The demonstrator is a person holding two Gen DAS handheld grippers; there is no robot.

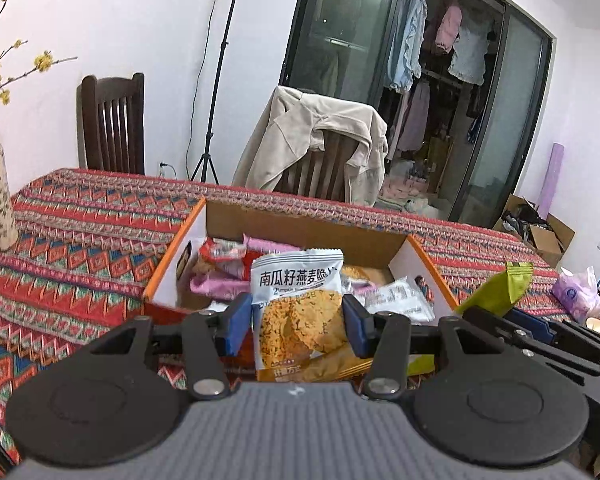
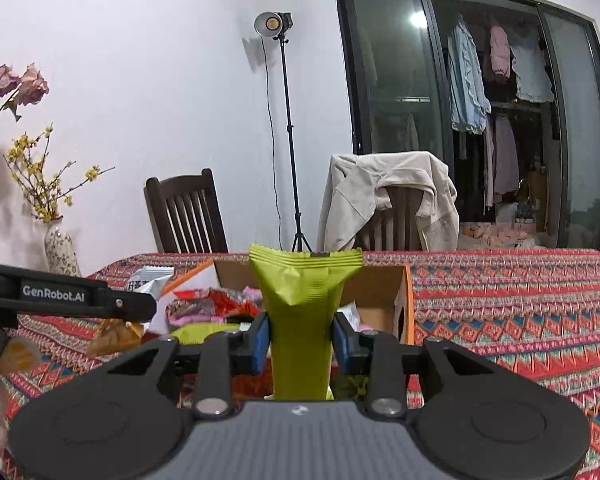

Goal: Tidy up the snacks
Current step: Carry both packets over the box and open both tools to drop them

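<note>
Cardboard box [image 1: 300,236] holds pink, red, white snack packets [image 1: 228,268].

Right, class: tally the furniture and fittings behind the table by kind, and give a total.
Chairs: 2
Jackets: 1
Lamps: 1
Vases: 1
Total: 5

Home, dining or living room. Table with patterned woven tablecloth [image 1: 80,240]; dark wooden chairs [image 2: 186,212] on far side, beige jacket [image 2: 388,200] draped over right one. Floral vase [image 2: 62,246] with yellow blossom sprigs at left. Far right: sliding glass doors [image 2: 388,72], laundry hanging [image 2: 466,80] behind. Studio light on stand [image 2: 274,24] by white wall.
</note>
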